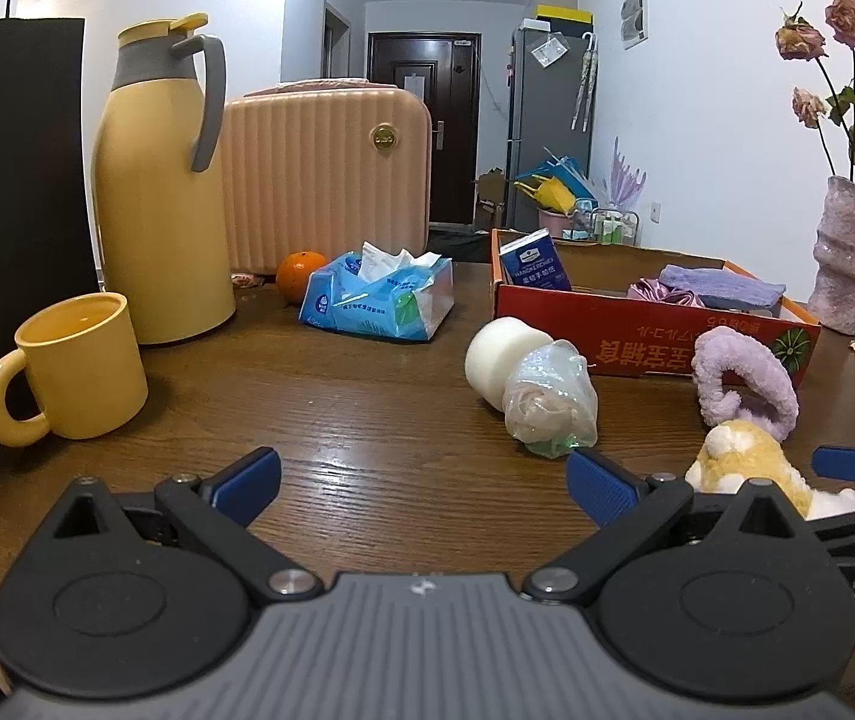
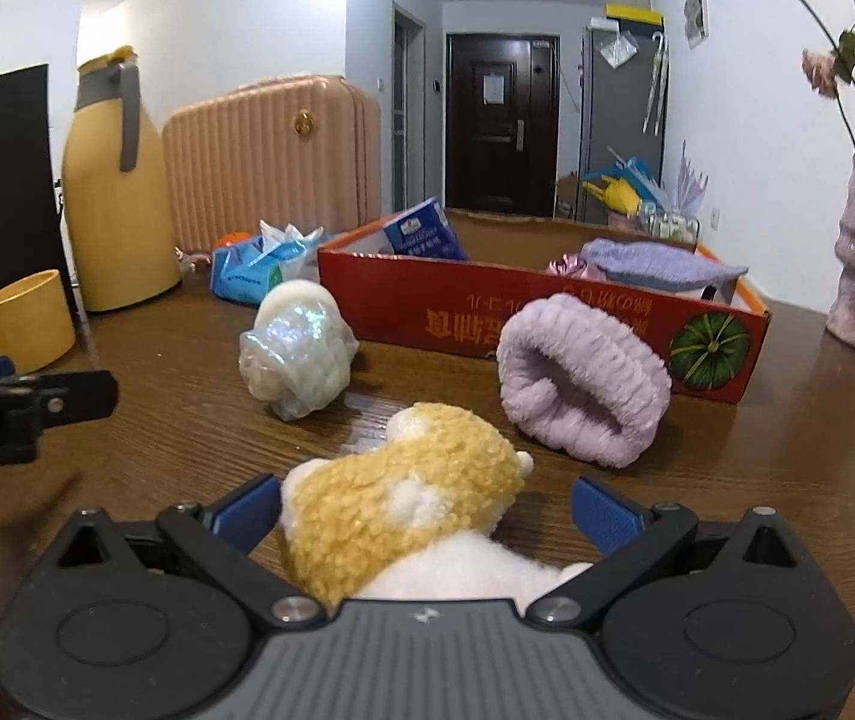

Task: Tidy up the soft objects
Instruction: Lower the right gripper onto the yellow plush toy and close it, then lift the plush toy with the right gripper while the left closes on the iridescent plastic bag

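A yellow and white plush toy [image 2: 409, 504] lies on the wooden table between the wide-open fingers of my right gripper [image 2: 424, 510]; the left pad is close to it, the right pad apart. A lilac fluffy headband [image 2: 577, 378] lies just beyond it, against a red cardboard box [image 2: 487, 312]. A clear bag of soft stuff [image 2: 301, 354] and a white sponge roll [image 1: 502, 360] lie left of the headband. The box holds a purple cloth [image 2: 661, 264], a pink satin item [image 1: 661, 291] and a blue handkerchief pack [image 1: 535, 261]. My left gripper [image 1: 424, 480] is open and empty over bare table; the plush [image 1: 745, 462] sits at its right.
A yellow mug [image 1: 79, 366], a yellow thermos [image 1: 163, 192], a black paper bag [image 1: 7, 228], a blue tissue pack [image 1: 379, 294], an orange [image 1: 298, 273] and a pink suitcase [image 1: 331, 180] stand at the left and back. A vase of dried roses [image 1: 847, 252] stands at the right.
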